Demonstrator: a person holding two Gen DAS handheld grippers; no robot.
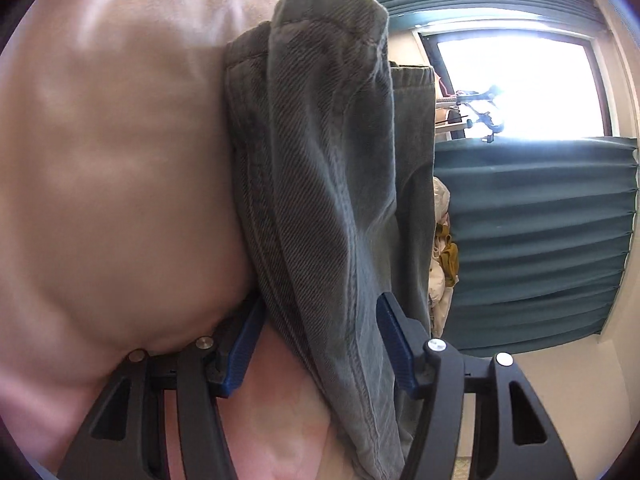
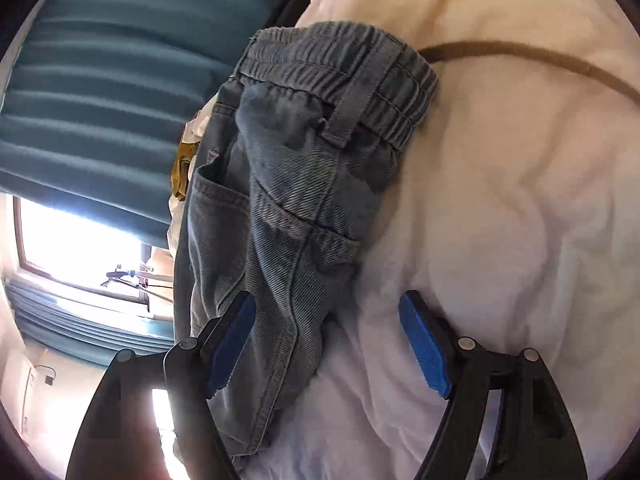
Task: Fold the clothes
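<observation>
Left wrist view. A pale sheet point(image 1: 104, 168) fills the left half. Against it lies a bunched pair of grey-green jeans point(image 1: 320, 184), a rounded fold uppermost, the cloth running down between the blue pads of the left gripper point(image 1: 320, 344). The jaws stand apart; the left pad point(image 1: 244, 350) touches or is just beside the denim's stitched edge, while the right pad point(image 1: 396, 354) sits against the cloth's far side. Whether the pads press the jeans cannot be told. Right of the jeans are a heap of pale and mustard clothes point(image 1: 442, 240), a teal curtain point(image 1: 536, 240) and a bright window point(image 1: 516, 84).

Right wrist view. At left, the curtain point(image 2: 100, 92) and window point(image 2: 76, 248). The jeans point(image 2: 280, 208) lie crumpled on the sheet point(image 2: 500, 220), elastic waistband toward the top, a pocket showing mid-garment. The right gripper point(image 2: 326, 344) is released, jaws wide: its left pad point(image 2: 230, 344) overlaps the jeans' lower part, its right pad point(image 2: 424, 344) rests over bare sheet, apart from the denim. A dark strap point(image 2: 532, 56) crosses the sheet at upper right.
</observation>
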